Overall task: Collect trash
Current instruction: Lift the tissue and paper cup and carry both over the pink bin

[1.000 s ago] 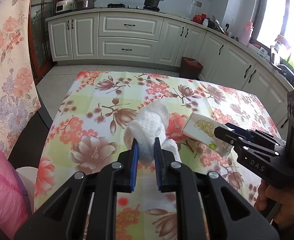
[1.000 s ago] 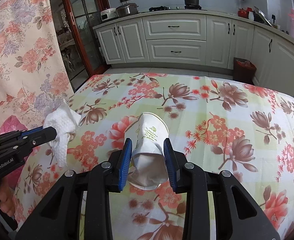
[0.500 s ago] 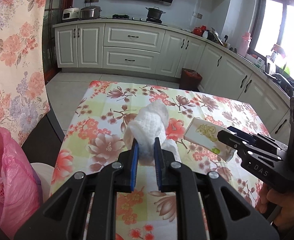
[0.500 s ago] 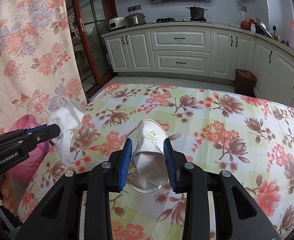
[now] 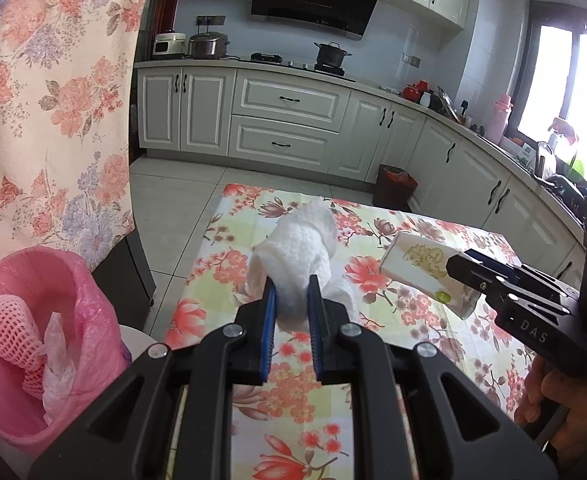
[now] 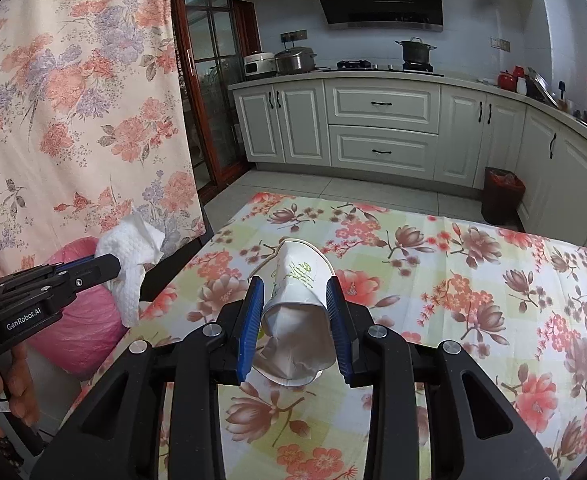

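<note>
Carrying two bits of trash to the pink bin.

The left gripper [image 5: 291,300] has its jaws squeezed tight on a white paper towel [image 5: 301,248], and the right gripper [image 6: 295,312] has its jaws pinched on a squashed paper cup [image 6: 299,276]. Both bits hang above the flowery worktop [image 6: 473,280]. The pink bin [image 5: 25,280] sits low and to the left of the left jaws, off the worktop's edge. To do this well, keep both jaws tight, bring each bit right over the bin's mouth, then let go so nothing lands outside.
</note>
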Motion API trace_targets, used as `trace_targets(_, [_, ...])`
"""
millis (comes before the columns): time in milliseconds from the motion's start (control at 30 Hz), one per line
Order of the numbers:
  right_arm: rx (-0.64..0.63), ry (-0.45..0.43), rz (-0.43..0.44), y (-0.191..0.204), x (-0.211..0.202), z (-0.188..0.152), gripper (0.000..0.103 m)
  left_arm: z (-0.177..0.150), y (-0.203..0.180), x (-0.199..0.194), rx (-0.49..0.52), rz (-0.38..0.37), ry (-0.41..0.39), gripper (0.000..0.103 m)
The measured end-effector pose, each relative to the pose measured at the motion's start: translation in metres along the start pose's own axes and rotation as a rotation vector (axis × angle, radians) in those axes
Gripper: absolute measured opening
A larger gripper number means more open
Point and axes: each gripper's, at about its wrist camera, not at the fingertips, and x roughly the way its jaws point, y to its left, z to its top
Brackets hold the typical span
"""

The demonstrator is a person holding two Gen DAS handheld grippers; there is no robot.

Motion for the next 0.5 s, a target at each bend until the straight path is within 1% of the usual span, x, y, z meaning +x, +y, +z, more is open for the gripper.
trace_targets(300, [-0.038,-0.023,0.029,0.033,-0.007,0.009,0.031,-0.003,0.032,-0.029,-0.038,0.033,-0.035,0.015])
trace_targets(500, [-0.061,-0.027,0.048,0.053,-0.01,0.011,0.031,-0.006,0.048,-0.04,-0.06,0.046,-0.053,0.015])
